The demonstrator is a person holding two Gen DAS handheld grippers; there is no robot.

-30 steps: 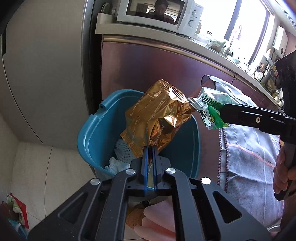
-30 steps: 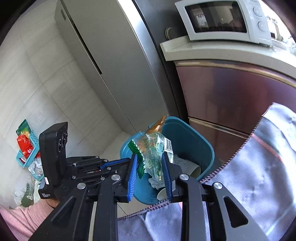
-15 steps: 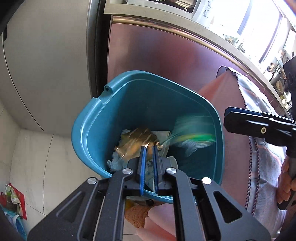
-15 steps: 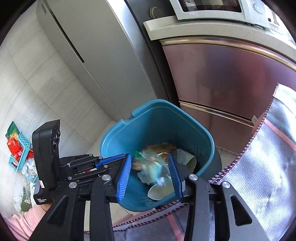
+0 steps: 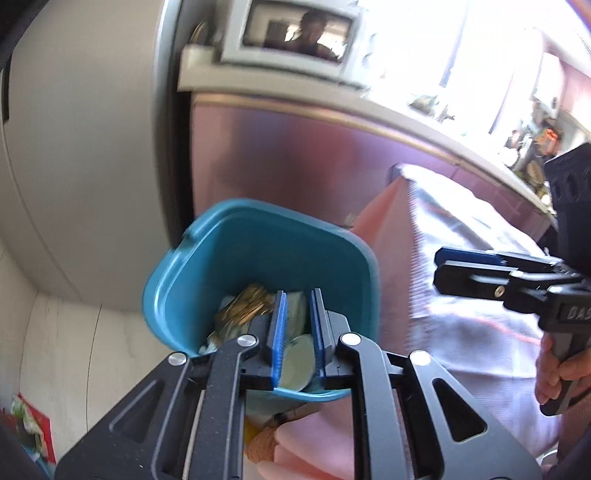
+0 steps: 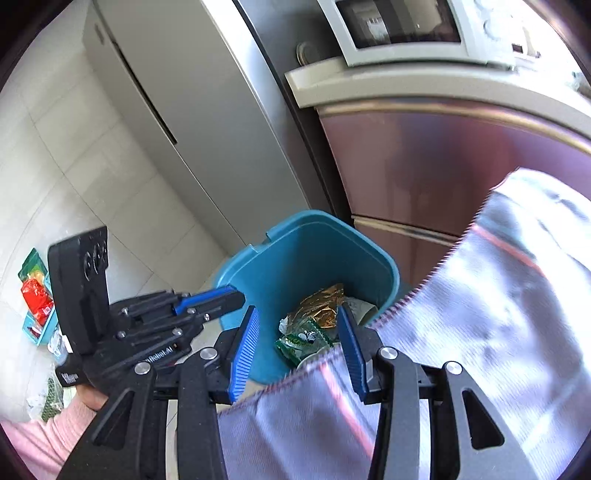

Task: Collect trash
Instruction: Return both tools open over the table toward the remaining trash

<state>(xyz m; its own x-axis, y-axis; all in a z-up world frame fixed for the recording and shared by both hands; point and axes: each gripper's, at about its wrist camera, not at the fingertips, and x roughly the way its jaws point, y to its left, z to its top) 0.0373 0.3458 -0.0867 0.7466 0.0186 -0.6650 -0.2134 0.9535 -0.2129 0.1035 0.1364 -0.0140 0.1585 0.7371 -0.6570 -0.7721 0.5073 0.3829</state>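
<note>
**Entry: teal bin with collected wrappers, two hand-held grippers above**

Gold foil wrapper [image 6: 322, 306]: crumpled, lodged inside the teal bin [image 6: 280, 266], toward its far side. Green printed wrapper [image 6: 301, 341]: laid just in front of the gold one, touching it, among pale paper scraps and a round white disc [image 5: 295, 363]. Both wrappers are held by nothing.

Teal bin: plastic, open-topped, set on the pale tiled floor against a silver fridge and a reddish cabinet front [image 6: 424, 177]; a cloth-covered table edge [image 6: 480, 314] is overlapped with its near rim in the right wrist view.

Left gripper [image 5: 297, 332]: poised over the bin mouth, blue pads narrowly parted and opening, nothing pinched between them.

Right gripper [image 6: 301, 349]: held over the bin and cloth edge, pads spread and still widening, nothing gripped.

Microwave [image 6: 406, 26]: placed on the counter above the cabinet.

Further packets [image 6: 35, 295]: noted on the floor at far left, in a small tray.
</note>
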